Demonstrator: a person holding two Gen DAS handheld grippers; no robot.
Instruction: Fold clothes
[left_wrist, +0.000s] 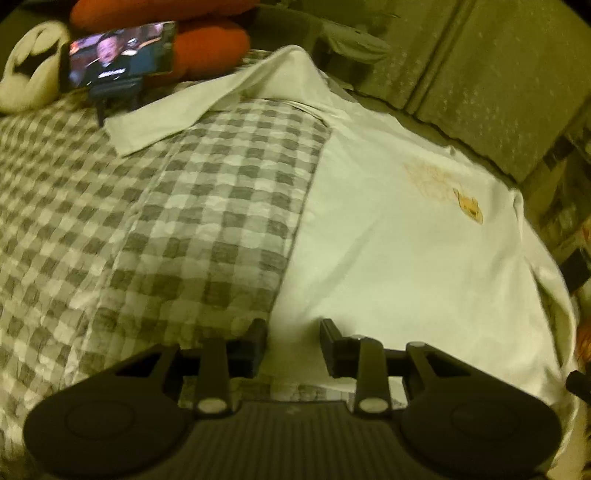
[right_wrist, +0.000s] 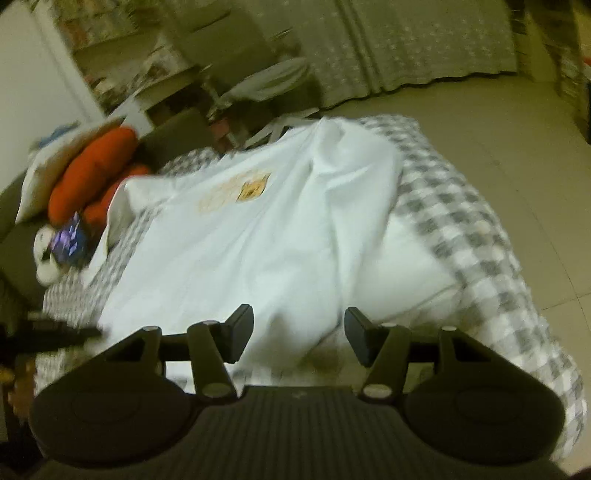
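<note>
Where gingham lies, smooth shirt spreads.

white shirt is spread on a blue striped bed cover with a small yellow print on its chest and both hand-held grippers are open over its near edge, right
Not quite: the bed cover is grey and white checked, not blue striped, as the left wrist view shows. The rest holds: the white shirt is spread on it with a small yellow print on its chest, and the left hand-held gripper and right hand-held gripper are open over its near edge.

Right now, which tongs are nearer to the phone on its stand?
Left, probably. The left tongs hang over the white shirt's hem with the phone ahead-left; the right tongs see it farther off.
</note>
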